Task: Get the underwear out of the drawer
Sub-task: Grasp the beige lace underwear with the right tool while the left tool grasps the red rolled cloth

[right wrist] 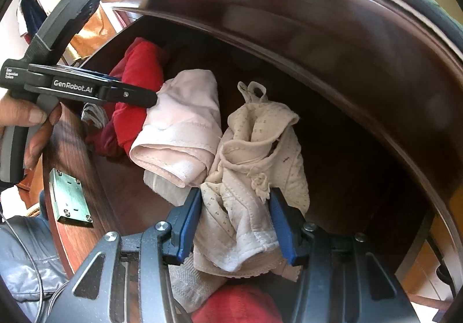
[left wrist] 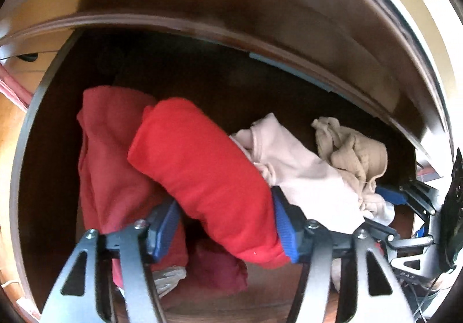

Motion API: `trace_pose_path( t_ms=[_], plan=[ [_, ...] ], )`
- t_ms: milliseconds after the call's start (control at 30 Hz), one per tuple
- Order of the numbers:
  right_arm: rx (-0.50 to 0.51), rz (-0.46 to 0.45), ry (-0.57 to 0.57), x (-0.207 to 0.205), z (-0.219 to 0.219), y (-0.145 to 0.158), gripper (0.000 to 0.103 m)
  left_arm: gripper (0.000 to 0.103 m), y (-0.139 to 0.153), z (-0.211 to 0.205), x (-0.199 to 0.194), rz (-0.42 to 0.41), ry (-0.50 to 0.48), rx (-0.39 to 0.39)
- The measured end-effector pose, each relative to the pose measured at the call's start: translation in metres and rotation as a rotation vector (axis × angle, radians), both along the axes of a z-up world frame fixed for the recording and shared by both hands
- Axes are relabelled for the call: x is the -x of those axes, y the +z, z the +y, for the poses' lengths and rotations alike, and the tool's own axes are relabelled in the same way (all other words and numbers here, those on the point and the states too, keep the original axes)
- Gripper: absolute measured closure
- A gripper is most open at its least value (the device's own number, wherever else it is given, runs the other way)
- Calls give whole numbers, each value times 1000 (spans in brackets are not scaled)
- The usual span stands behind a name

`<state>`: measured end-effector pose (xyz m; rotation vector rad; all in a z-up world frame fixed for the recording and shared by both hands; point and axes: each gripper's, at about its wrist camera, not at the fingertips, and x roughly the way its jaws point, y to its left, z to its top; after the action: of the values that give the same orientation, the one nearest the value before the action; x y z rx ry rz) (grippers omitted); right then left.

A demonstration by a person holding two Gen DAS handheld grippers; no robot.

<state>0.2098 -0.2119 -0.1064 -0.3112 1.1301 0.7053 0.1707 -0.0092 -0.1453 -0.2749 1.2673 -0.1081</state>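
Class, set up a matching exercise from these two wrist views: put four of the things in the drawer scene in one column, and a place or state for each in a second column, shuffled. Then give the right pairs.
Column one:
1. bright red garment
2. cream dotted garment
3. pale pink garment
4. metal lock plate

Column two:
A. lying free in the drawer, between the other two garments
B. fixed to the drawer's front panel
C. between the left gripper pads
D. between the right gripper pads

Pairs: 1-C, 2-D, 3-A, 4-B
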Motion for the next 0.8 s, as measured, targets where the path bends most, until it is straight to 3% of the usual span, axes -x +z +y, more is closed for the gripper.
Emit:
trace_pose_path(
  t_ms=[167, 500, 800],
  plan=[
    [15, -8, -12, -1, 1, -1, 52, 50, 5, -4, 13, -48, -25, -1],
    [25, -18, -24, -1, 8, -1, 49, 54, 15, 32, 58, -176, 6, 79],
    [-32, -46, -72, 2, 1, 7, 49, 55, 38, 30, 87, -323, -14, -3]
  ],
)
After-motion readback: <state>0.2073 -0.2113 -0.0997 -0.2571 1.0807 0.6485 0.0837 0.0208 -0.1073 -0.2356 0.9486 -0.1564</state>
